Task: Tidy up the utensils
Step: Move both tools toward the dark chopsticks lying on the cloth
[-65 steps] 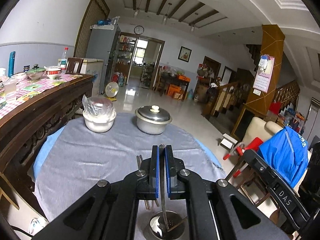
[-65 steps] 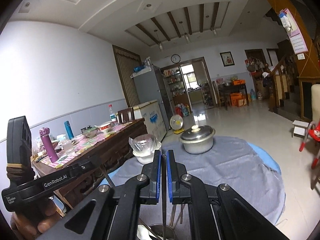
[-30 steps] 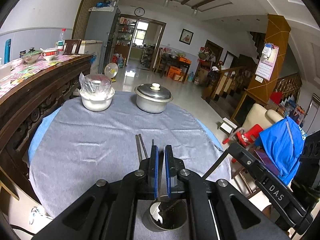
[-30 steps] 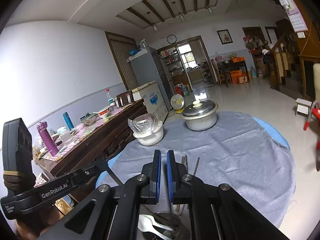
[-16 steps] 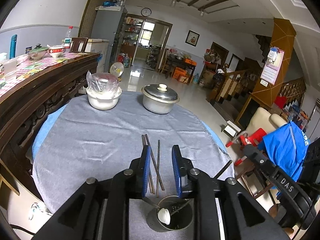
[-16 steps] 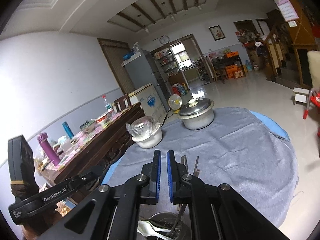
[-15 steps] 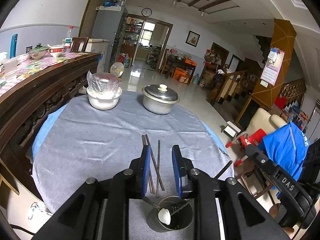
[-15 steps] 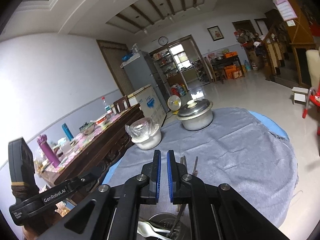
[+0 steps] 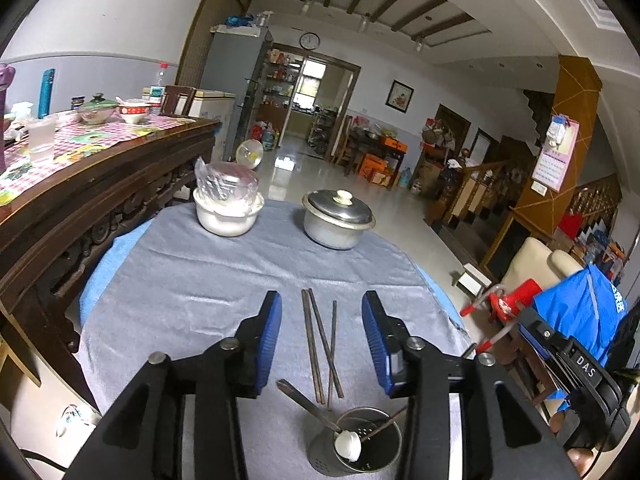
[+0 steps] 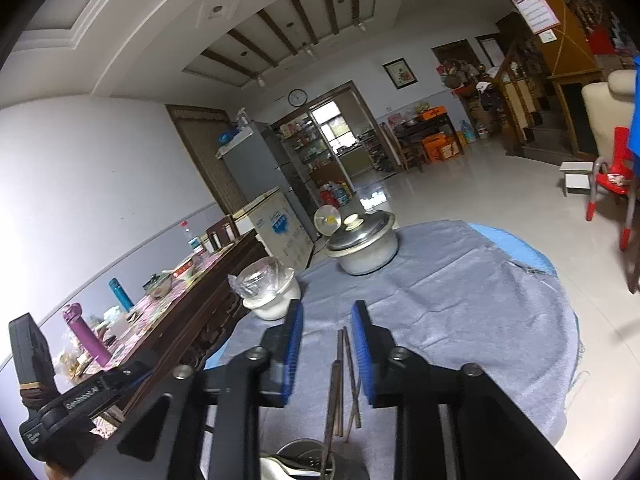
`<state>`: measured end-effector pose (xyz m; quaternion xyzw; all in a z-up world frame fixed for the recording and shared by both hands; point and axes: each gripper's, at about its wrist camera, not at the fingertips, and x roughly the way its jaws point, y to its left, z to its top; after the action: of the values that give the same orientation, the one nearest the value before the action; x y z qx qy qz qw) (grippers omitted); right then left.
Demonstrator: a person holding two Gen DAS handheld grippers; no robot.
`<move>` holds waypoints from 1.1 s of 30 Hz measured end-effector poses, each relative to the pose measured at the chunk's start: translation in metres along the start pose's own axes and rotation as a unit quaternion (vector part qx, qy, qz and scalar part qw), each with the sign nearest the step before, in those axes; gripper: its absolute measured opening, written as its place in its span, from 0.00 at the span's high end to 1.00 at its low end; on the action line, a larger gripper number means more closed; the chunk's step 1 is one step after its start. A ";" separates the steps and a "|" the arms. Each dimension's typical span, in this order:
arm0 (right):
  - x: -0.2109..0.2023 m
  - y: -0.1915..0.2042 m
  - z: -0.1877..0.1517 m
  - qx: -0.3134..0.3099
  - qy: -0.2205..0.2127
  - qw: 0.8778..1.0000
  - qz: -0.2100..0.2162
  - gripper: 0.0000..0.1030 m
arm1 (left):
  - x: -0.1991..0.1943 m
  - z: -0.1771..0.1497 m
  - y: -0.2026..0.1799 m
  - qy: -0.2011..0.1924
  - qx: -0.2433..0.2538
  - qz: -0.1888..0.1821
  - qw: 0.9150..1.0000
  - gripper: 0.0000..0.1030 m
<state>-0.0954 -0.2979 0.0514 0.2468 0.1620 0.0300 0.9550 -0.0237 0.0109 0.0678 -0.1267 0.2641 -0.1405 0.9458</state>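
Note:
On the grey cloth lie three dark chopsticks point(image 9: 320, 344), also seen as chopsticks point(image 10: 345, 364) in the right wrist view. Just below them stands a perforated metal holder point(image 9: 356, 446) with a white spoon point(image 9: 347, 445) and metal handles in it. My left gripper point(image 9: 321, 300) hovers over holder and chopsticks; its jaws are opening and nothing is between the pads. My right gripper point(image 10: 326, 314) is above the holder point(image 10: 316, 460) too. Its jaws are opening, and a thin utensil handle point(image 10: 334, 396) stands loose in the gap, leaning out of the holder.
A lidded steel pot point(image 9: 338, 220) and a white bowl under plastic wrap point(image 9: 226, 208) stand at the table's far side. A carved wooden sideboard point(image 9: 100, 184) with bowls and bottles runs along the left. A chair with a blue jacket point(image 9: 580, 312) is at the right.
Both grippers were shut on thin utensil handles over the holder. Both have opened and let go, the left first. The utensils now rest in the holder.

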 end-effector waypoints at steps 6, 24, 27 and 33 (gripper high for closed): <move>-0.002 -0.016 0.004 0.012 -0.003 1.000 -0.021 0.70 | 0.000 0.006 0.020 -0.005 -0.025 0.018 1.000 0.52; 0.008 -0.061 0.006 0.046 0.021 0.996 -0.075 0.70 | 0.024 0.003 0.083 0.024 -0.070 0.092 0.993 0.45; 0.016 -0.068 0.002 0.053 0.034 0.995 -0.078 0.70 | 0.034 -0.001 0.093 0.037 -0.076 0.101 0.991 0.45; 0.040 -0.084 -0.009 0.068 0.065 0.992 -0.087 0.70 | 0.058 -0.011 0.111 0.068 -0.093 0.118 0.986 0.45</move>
<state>-0.0622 -0.3618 -0.0077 0.2933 0.2466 -0.0478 0.9224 0.0400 0.0926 -0.0035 -0.1725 0.3527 -0.0111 0.9197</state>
